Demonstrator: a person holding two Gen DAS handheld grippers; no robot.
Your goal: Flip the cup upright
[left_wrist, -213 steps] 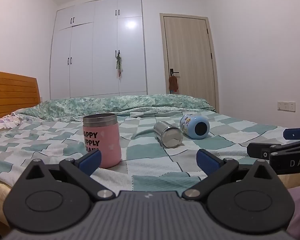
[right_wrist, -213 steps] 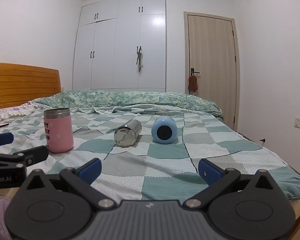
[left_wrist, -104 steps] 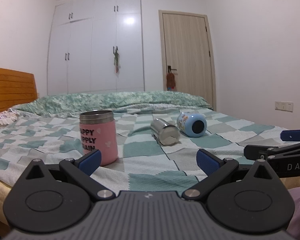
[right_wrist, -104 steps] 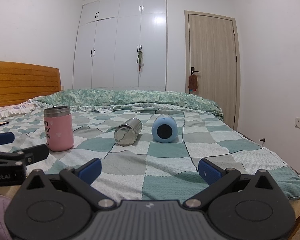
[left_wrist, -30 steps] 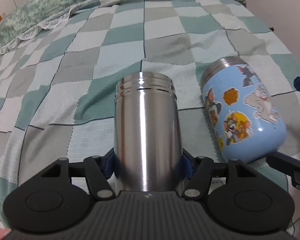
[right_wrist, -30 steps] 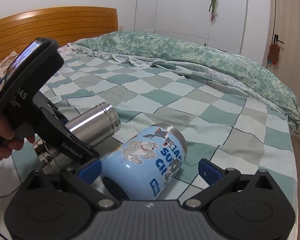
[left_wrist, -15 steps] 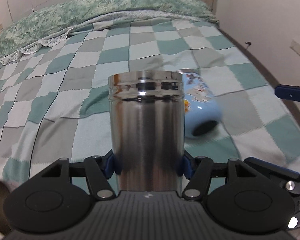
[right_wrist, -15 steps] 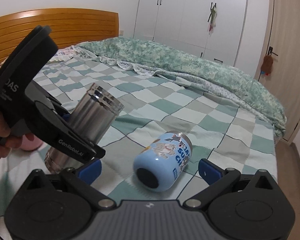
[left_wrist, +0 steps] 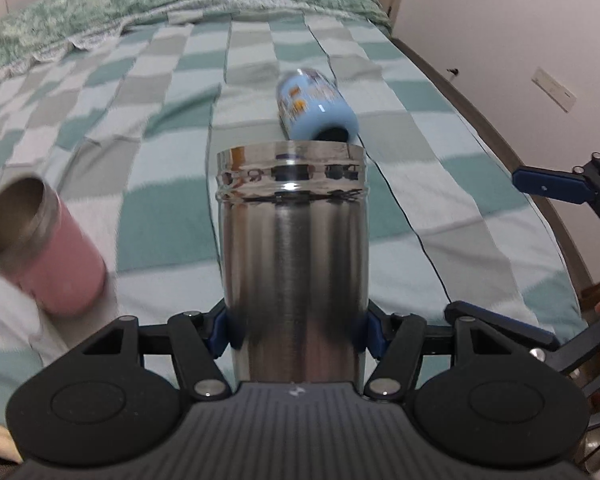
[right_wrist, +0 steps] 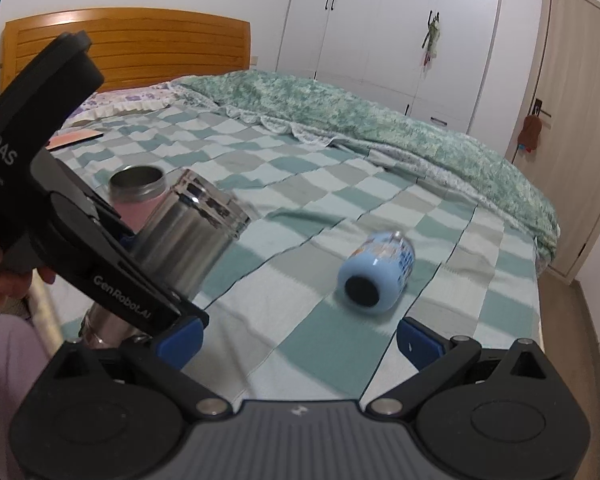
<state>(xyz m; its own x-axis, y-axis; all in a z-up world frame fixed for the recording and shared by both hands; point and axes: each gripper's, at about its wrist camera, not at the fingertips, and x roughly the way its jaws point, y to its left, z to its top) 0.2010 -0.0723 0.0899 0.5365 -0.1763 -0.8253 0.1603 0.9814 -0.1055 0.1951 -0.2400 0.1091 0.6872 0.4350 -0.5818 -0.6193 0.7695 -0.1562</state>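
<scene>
My left gripper (left_wrist: pixel 294 330) is shut on a steel cup (left_wrist: pixel 294 256) and holds it off the bed, its open rim pointing away from me. In the right wrist view the steel cup (right_wrist: pixel 184 236) is tilted, rim up and to the right. A blue cartoon cup (left_wrist: pixel 314 106) lies on its side on the checked bedspread; in the right wrist view the blue cup (right_wrist: pixel 376 272) shows its dark base toward me. My right gripper (right_wrist: pixel 300 338) is open and empty, a little short of the blue cup.
A pink cup (left_wrist: pixel 40 248) with a steel rim stands upright on the bed to the left, also in the right wrist view (right_wrist: pixel 134 196). A folded green quilt (right_wrist: pixel 360 116) lies across the far bed. The bed's right edge (left_wrist: pixel 540 200) drops to the floor.
My left gripper has carried the steel cup back and left, away from the blue cup, and the pink cup has come into view. My right gripper has drawn back from the blue cup.
</scene>
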